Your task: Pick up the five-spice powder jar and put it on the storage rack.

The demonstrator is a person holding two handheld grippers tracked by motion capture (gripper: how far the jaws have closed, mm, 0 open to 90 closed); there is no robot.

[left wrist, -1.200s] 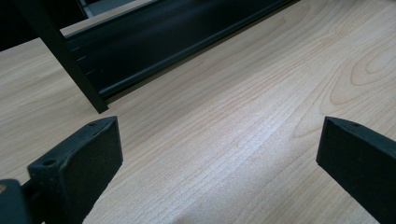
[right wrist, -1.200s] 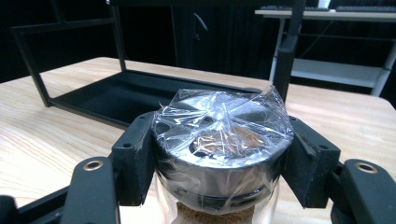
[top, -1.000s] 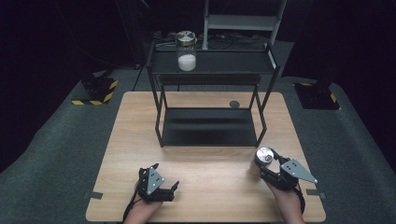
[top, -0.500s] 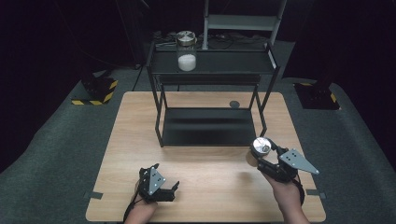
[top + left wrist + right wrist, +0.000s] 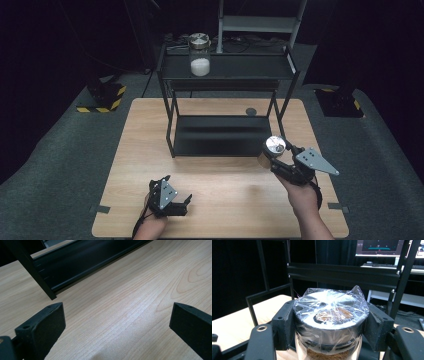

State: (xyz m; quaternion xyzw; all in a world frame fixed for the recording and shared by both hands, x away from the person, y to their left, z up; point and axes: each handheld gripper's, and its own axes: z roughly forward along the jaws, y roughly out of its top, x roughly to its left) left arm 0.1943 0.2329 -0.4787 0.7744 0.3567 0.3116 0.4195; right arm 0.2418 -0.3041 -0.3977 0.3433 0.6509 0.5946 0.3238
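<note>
My right gripper (image 5: 274, 159) is shut on a glass jar (image 5: 272, 150) with a silver lid, held in the air above the table's right side, just in front of the black rack (image 5: 227, 107). In the right gripper view the jar (image 5: 331, 322) sits between the pads, its lid wrapped in clear film and brown powder inside. A second jar (image 5: 200, 55) with white contents stands on the rack's top shelf at the left. My left gripper (image 5: 175, 202) rests near the table's front edge, open, with bare wood between its fingers (image 5: 42, 327).
A small dark disc (image 5: 251, 111) lies on the wooden table (image 5: 145, 150) behind the rack's right legs. The rack's lower shelf (image 5: 220, 135) is bare. Yellow-black striped bases (image 5: 102, 97) stand on the grey floor at the left.
My right gripper has risen with the jar and moved a little left and forward, toward the rack's front right leg. The left gripper has stayed put.
</note>
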